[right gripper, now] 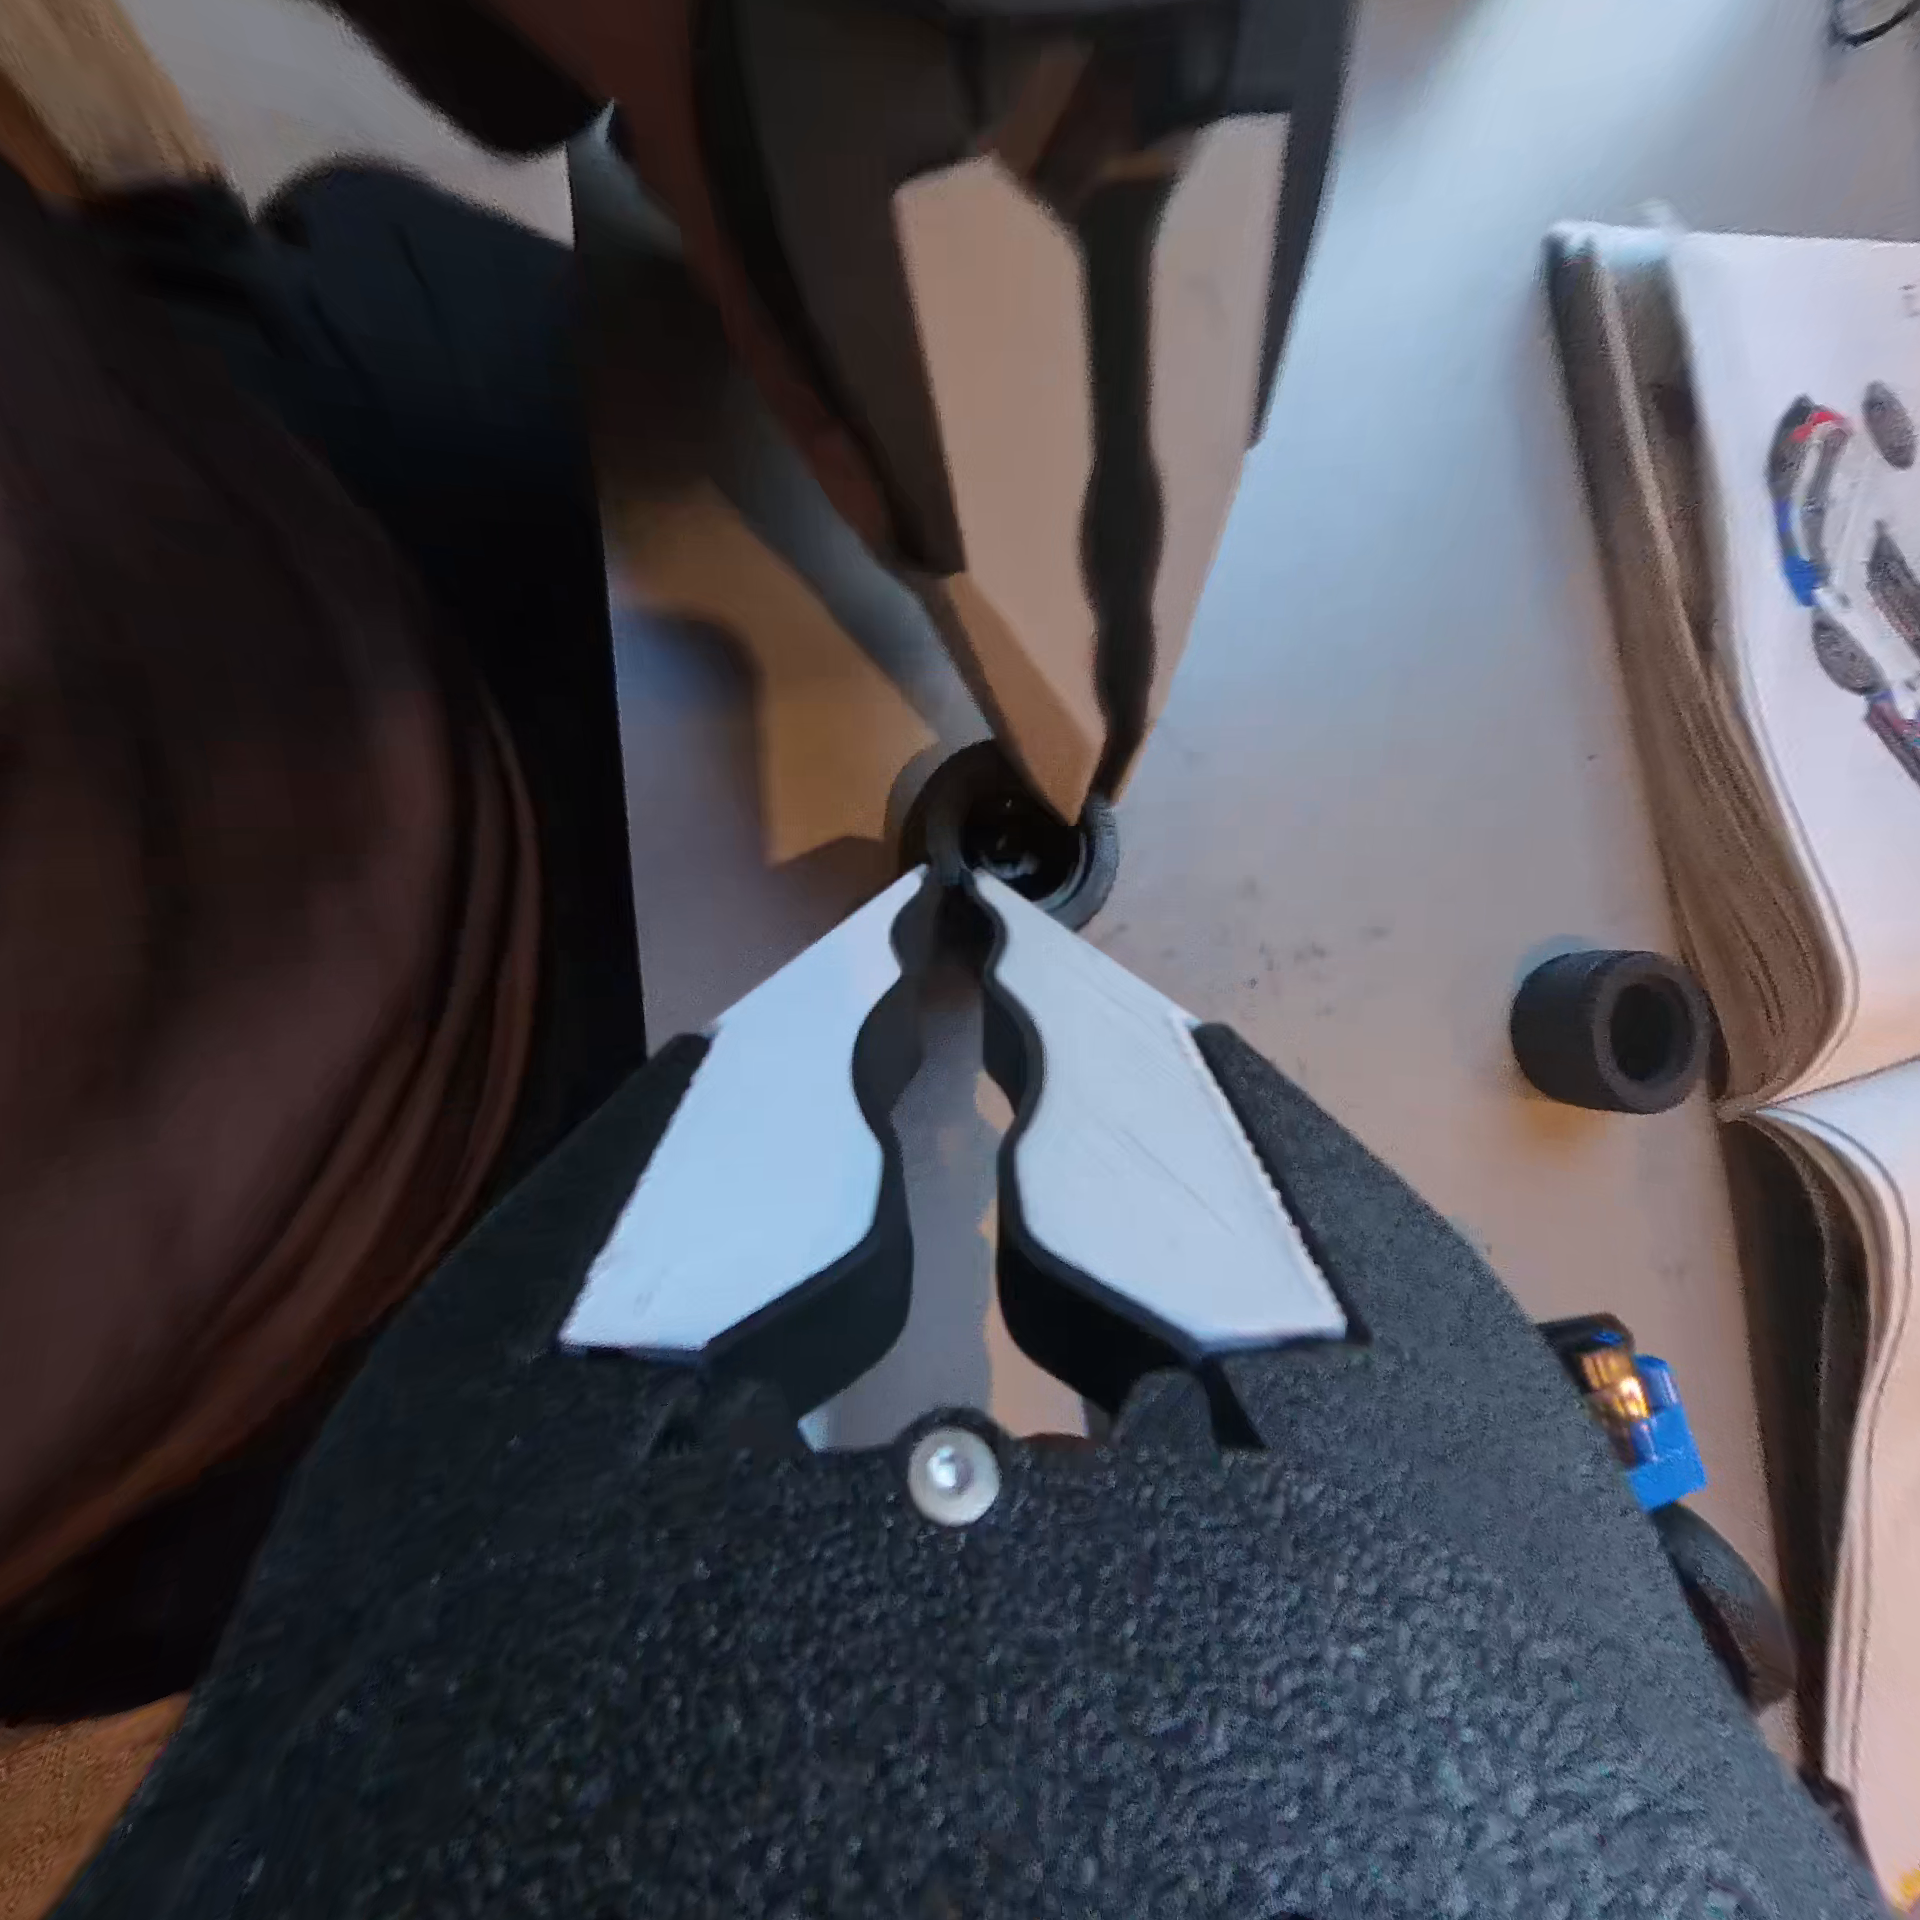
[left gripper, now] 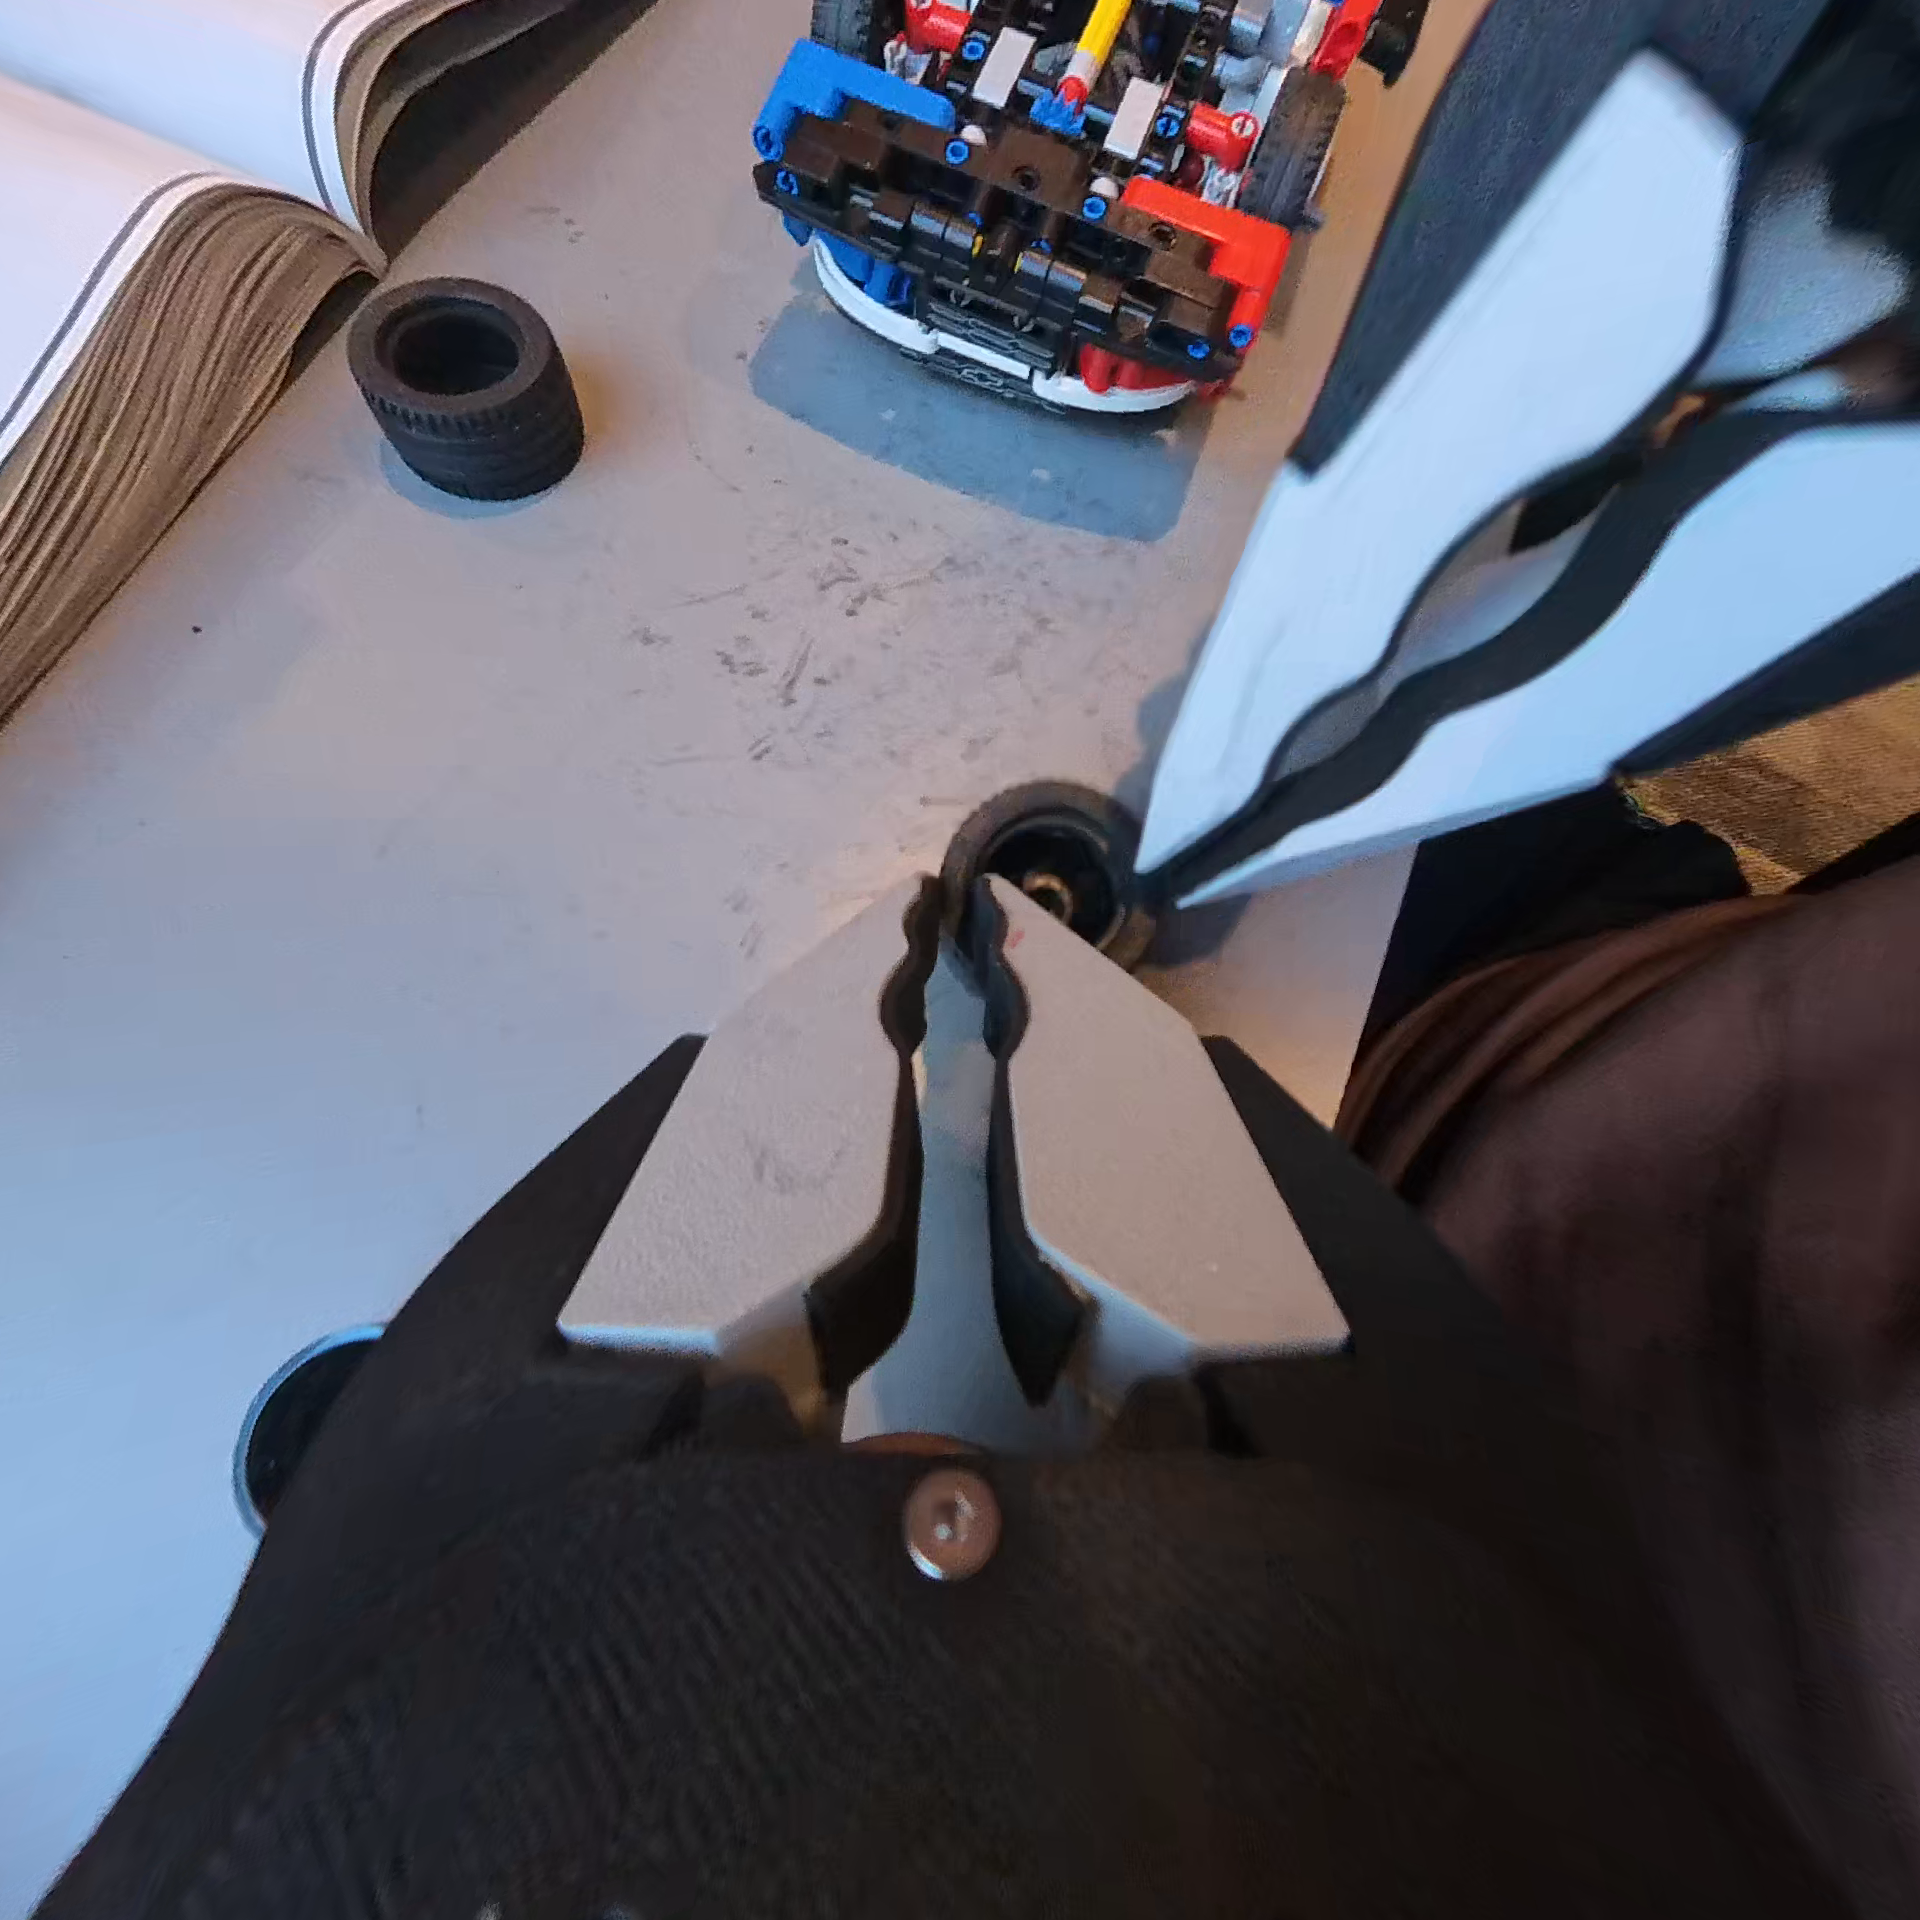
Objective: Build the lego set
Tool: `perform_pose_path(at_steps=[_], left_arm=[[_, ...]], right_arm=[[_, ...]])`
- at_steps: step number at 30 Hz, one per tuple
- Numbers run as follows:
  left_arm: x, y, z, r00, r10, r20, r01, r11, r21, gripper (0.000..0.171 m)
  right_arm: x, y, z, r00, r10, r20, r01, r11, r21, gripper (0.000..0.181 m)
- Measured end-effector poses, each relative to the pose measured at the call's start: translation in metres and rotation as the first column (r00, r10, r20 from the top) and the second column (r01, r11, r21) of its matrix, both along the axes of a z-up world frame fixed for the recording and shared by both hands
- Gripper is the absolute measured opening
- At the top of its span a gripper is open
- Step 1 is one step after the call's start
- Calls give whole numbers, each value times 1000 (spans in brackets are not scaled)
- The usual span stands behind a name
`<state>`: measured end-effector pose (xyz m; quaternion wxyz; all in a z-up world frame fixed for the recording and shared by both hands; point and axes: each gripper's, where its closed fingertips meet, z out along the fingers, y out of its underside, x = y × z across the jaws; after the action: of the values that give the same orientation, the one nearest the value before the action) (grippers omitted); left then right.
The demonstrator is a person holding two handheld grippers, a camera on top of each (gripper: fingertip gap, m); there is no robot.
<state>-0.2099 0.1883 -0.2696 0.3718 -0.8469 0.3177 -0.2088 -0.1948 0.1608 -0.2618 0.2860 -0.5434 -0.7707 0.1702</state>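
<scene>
Grey scuffed table [left gripper: 520, 935]. A black tyre [left gripper: 1049, 862] is pinched at opposite rim edges by the nearly closed left gripper [left gripper: 951, 899] and right gripper [right gripper: 951, 878], probably for steadying while its hub is seated. Beyond the tyre: spare tyre [left gripper: 464, 387], car [left gripper: 1029, 197], open booklet [left gripper: 135, 260].

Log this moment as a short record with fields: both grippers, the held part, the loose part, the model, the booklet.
left gripper: shut on the wheel's tyre wall
right gripper: shut on the opposite side of the same wheel
wheel: black tyre with rim inside, near the table edge
loose tyre: on its side, beside the booklet
car model: blue, black and red, partly built, on the table
instruction booklet: open
</scene>
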Motion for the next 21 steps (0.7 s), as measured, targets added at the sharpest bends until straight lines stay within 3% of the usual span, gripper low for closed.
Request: perform_pose_path(at_steps=[9, 11, 13, 18, 21], left_arm=[[0, 1, -1, 999, 14, 46, -14, 1000, -2, 3], [0, 1, -1, 998, 25, 54, -26, 1000, 14, 3], [1, -1, -1, 997, 28, 66, -29, 999, 15, 3], [-2, -1, -1, 1000, 23, 10, -24, 997, 67, 2], [0, -4, -1, 1000, 17, 20, -18, 998, 60, 2]], right_arm=[[-3, -3, -5, 996, 85, 34, -90, 970, 225, 5], [-7, -7, -6, 998, 63, 12, -64, 985, 162, 18], [-7, -10, -14, 998, 46, 34, -50, 993, 111, 11], [-14, -11, -6, 995, 103, 2, -99, 954, 283, 5], [-14, -16, -12, 995, 100, 5, -97, 958, 269, 3]])
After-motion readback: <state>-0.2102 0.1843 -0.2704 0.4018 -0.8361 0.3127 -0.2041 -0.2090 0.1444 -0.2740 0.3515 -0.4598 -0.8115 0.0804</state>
